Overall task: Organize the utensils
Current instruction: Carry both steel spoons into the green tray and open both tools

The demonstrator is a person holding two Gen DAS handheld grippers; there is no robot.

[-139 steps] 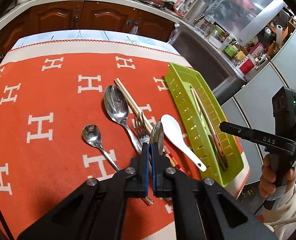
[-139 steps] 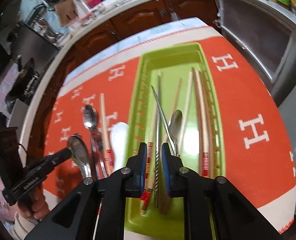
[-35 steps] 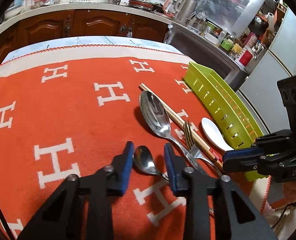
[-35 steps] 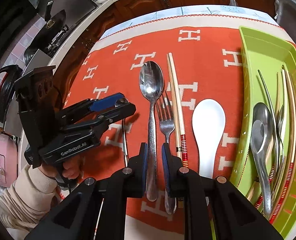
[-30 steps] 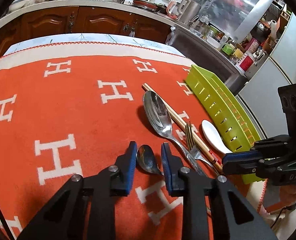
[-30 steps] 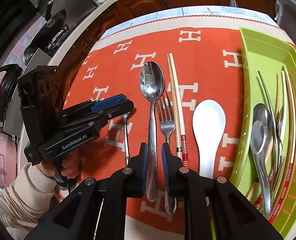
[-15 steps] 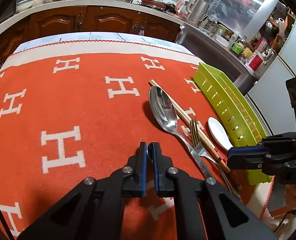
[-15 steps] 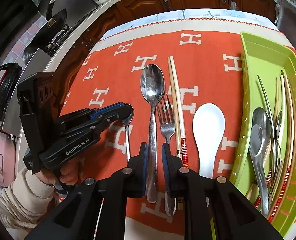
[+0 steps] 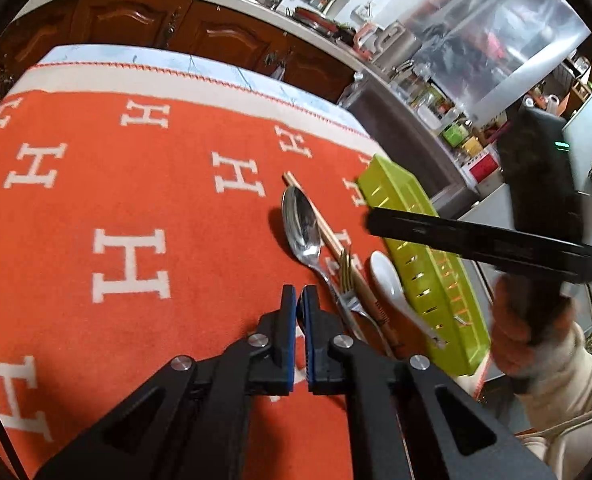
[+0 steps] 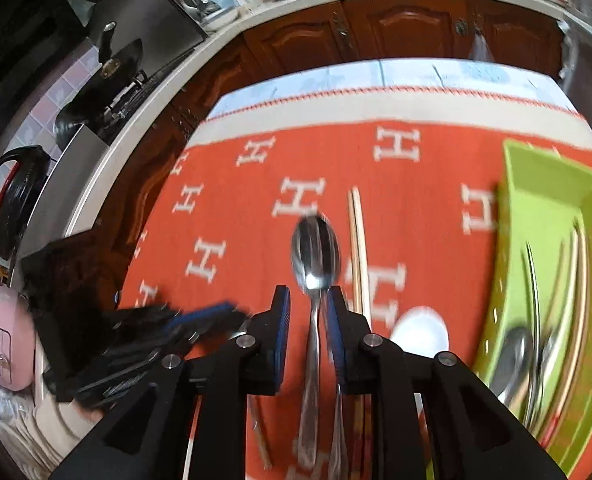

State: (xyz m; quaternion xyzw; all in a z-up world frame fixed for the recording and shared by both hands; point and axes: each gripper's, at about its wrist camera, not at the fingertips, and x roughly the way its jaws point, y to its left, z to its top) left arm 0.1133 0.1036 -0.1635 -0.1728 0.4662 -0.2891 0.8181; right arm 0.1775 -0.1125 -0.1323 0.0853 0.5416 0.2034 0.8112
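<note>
On the bench, left of the green tray (image 9: 424,240), a large spoon (image 9: 302,226), a fork (image 9: 348,280), a pair of chopsticks (image 9: 324,228) and a white spoon (image 9: 388,280) lie on the orange cloth (image 9: 135,200). All lie roughly parallel to the tray's long side.

The left tongs (image 9: 299,312) are closed, with a dark sliver showing between the pads; judged to be a small spoon's bowl, not confirmed.

The right tongs (image 10: 308,320) straddle the large spoon (image 10: 315,256), jaws opening. The pads appear clear of the handle, though the view is blurred. The handle runs straight back between the jaws, bowl pointing away.

The right hand is nearer the tray (image 10: 552,240). The tray already holds spoons and chopsticks.
</note>
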